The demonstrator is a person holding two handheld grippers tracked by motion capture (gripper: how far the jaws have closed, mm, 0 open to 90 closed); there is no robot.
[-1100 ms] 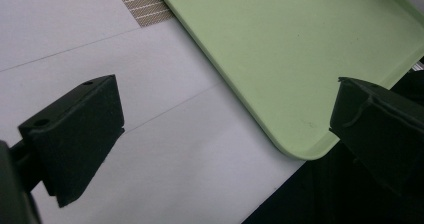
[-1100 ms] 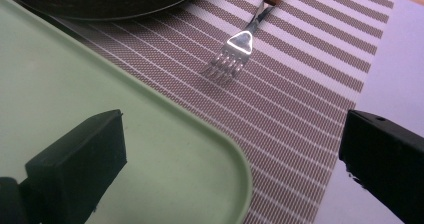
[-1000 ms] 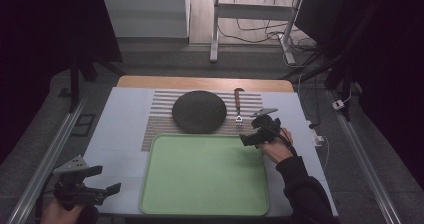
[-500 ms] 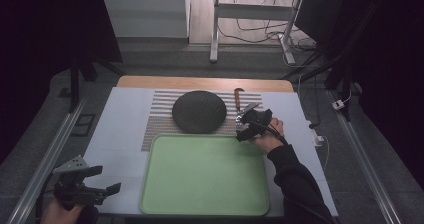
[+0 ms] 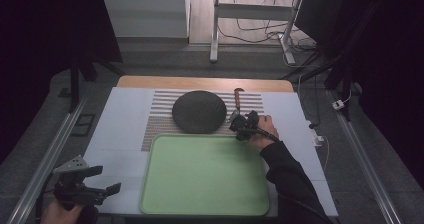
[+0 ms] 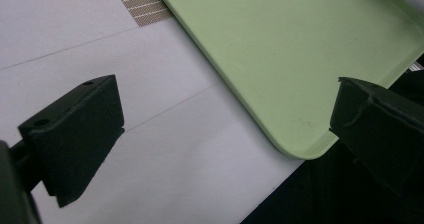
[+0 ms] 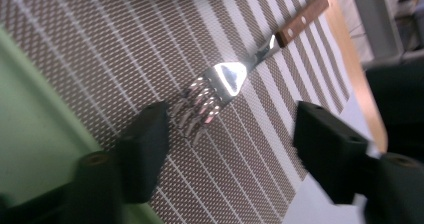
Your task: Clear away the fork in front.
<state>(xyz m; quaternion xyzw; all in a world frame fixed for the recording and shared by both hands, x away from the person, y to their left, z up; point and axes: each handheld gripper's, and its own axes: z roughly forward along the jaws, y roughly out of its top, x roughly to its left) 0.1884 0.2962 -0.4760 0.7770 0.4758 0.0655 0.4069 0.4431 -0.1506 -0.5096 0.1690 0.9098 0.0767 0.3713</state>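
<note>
Black left gripper (image 5: 80, 186) is idling at the counter's (image 5: 125, 119) near corner, jaws wide and holding nothing. Beyond it a green tray (image 5: 205, 176) is lying bare, probably waiting for items. Farther off, the right gripper (image 5: 243, 125) is reaching over the striped mat (image 7: 125, 49), its jaws just narrowing beside the fork (image 7: 240, 71), not yet gripping. Beside it a dark plate (image 5: 199, 111) is sitting.

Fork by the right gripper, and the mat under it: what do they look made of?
Fork: the head looks like polished metal, since it throws bright glare; the handle looks like brown wood with two small rivets. Mat: seems a woven mesh, perhaps vinyl or fabric, matte, with brown and pale stripes and a visible fine weave.
</note>
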